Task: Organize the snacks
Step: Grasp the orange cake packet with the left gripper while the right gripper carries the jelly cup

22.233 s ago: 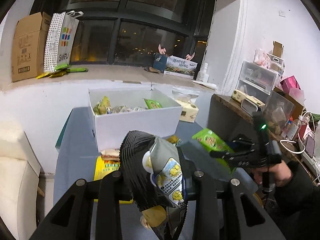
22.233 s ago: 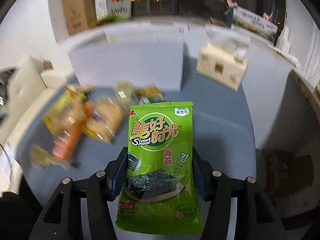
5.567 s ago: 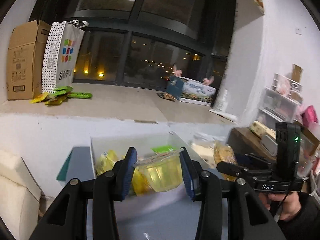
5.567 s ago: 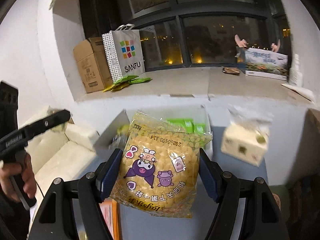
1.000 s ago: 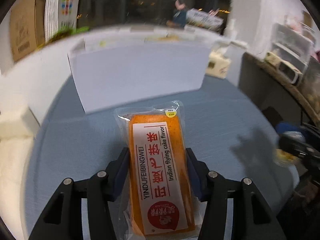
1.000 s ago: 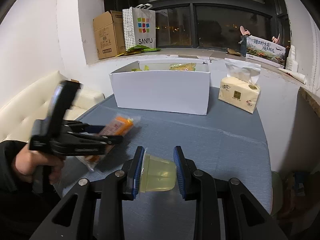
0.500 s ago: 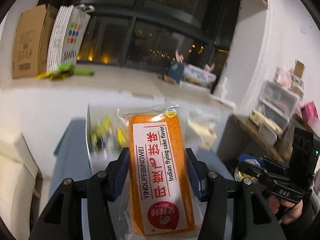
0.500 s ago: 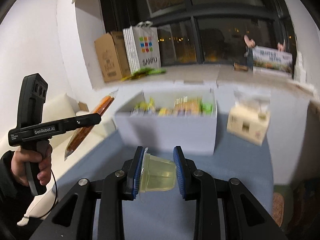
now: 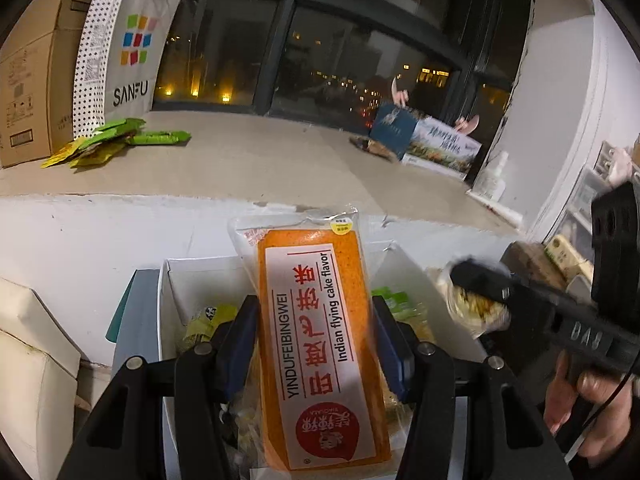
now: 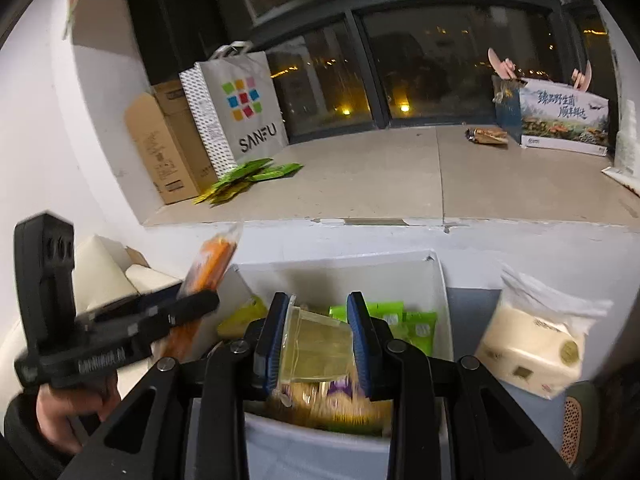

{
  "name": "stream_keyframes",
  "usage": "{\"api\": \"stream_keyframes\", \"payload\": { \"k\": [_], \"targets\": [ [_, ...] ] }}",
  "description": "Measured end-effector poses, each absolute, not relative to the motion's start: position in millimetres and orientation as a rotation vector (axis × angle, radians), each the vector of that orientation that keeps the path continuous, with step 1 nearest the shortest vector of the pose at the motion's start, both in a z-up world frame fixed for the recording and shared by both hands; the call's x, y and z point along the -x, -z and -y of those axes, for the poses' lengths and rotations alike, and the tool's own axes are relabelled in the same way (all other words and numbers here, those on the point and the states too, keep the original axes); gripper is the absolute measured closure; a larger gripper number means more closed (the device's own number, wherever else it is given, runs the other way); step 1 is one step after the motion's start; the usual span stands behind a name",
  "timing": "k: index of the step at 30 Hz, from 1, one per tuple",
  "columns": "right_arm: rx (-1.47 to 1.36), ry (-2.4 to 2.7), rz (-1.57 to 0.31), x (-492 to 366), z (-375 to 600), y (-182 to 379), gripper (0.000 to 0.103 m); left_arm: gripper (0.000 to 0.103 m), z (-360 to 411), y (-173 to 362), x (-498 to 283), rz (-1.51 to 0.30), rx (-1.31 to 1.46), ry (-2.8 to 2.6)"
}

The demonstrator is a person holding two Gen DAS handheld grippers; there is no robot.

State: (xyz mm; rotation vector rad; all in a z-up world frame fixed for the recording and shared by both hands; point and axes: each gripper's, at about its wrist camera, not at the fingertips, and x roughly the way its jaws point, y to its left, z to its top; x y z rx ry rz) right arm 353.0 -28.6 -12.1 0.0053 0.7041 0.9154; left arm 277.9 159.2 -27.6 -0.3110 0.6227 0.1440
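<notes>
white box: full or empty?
Partly filled. The box holds green packets and yellow bags; its inner back wall shows above them.

a: dim indoor light from above; night outside the dark windows [image 9: 328, 52], only small city lights.
b: heavy fisheye bending, black corners. the snacks in the box [image 10: 344, 404] smear with motion blur.

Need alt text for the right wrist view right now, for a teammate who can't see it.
The right gripper holds a clear jelly cup over the white snack box. At left, the left gripper holds an orange cake packet; a tissue pack sits right.
</notes>
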Motion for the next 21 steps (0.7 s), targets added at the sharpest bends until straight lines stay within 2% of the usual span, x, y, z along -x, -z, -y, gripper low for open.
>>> {"api": "stream_keyframes", "payload": {
  "k": [1,2,4,5,6,7,8,21],
  "targets": [
    [-0.017,-0.919,-0.718,-359.8,21.5,13.6,0.071,0.038,-160.8,30.3,-279.9,-0.632,0.31,-0.142],
    [-0.021,-0.914,-0.726,-364.2,16.2,14.8,0.071,0.025,-164.5,34.2,-283.9,-0.652,0.306,-0.143],
    [-0.037,-0.913,-0.736,-372.3,6.7,16.2,0.07,0.003,-170.4,37.5,-281.5,-0.659,0.298,-0.18],
    [-0.056,-0.934,-0.747,-376.3,2.4,16.9,0.068,0.0,-173.3,37.2,-279.1,-0.652,0.299,-0.176],
    [-0.065,-0.938,-0.762,-378.8,-0.1,17.2,0.041,0.0,-174.8,36.6,-276.7,-0.65,0.303,-0.17],
    [-0.077,-0.93,-0.782,-381.9,-3.0,17.9,0.003,0.0,-176.3,36.7,-274.9,-0.658,0.307,-0.164],
    [-0.095,-0.923,-0.785,-382.9,-3.3,17.6,0.0,0.0,-177.4,35.7,-273.0,-0.667,0.302,-0.164],
    [-0.013,-0.922,-0.661,-344.6,11.2,-5.8,0.0,0.0,-130.7,-3.0,-204.7,-0.527,0.082,-0.169]
  ]
}}
